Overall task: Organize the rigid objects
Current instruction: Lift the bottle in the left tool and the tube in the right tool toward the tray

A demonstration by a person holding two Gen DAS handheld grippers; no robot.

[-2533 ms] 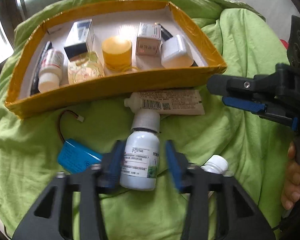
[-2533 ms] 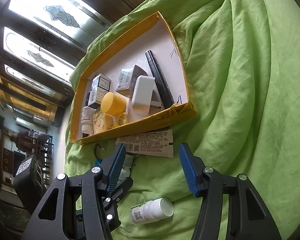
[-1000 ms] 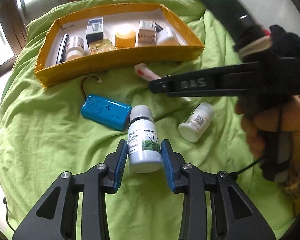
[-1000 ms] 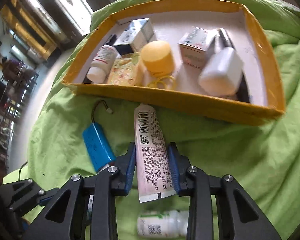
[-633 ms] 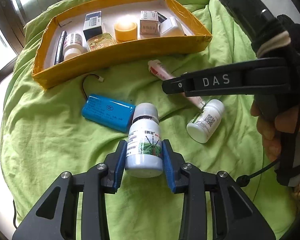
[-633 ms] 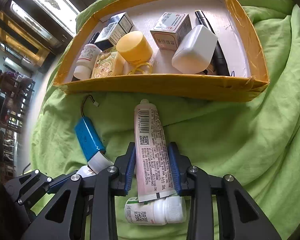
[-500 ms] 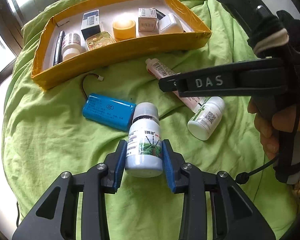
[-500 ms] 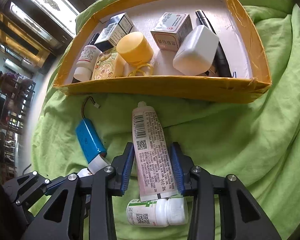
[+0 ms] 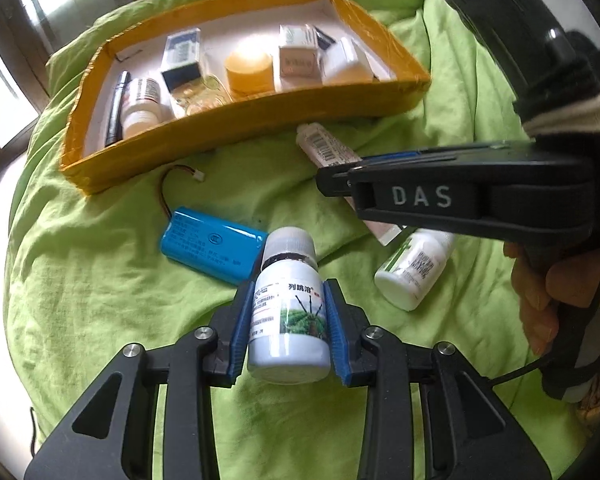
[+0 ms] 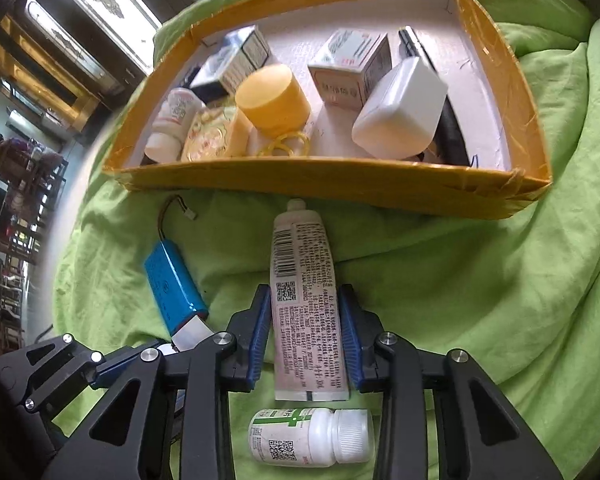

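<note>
My left gripper (image 9: pixel 288 288) is shut on a white bottle (image 9: pixel 288 320) with a green label and a grey cap, held off the green cloth. My right gripper (image 10: pixel 304 294) has a long white ointment tube (image 10: pixel 300 248) between its blue pads, which touch both its sides as the jaws close. The tube's nozzle points at the yellow box (image 10: pixel 340 188). In the left wrist view the right gripper (image 9: pixel 340 172) crosses from the right, with the tube (image 9: pixel 328 148) sticking out past it. The left gripper (image 10: pixel 108 368) shows at the lower left of the right wrist view.
A blue battery pack (image 9: pixel 212 248) with a wire and a small white pill bottle (image 9: pixel 412 276) lie on the cloth in front of the box. The box (image 9: pixel 240 128) holds several cartons, jars, a pen and a white bottle. A person's fingers (image 9: pixel 540 288) grip the right handle.
Both grippers stood open around their objects at first and have since closed on them. Over the last second the left gripper carried its bottle slightly toward the box; the tube tilted, then straightened.
</note>
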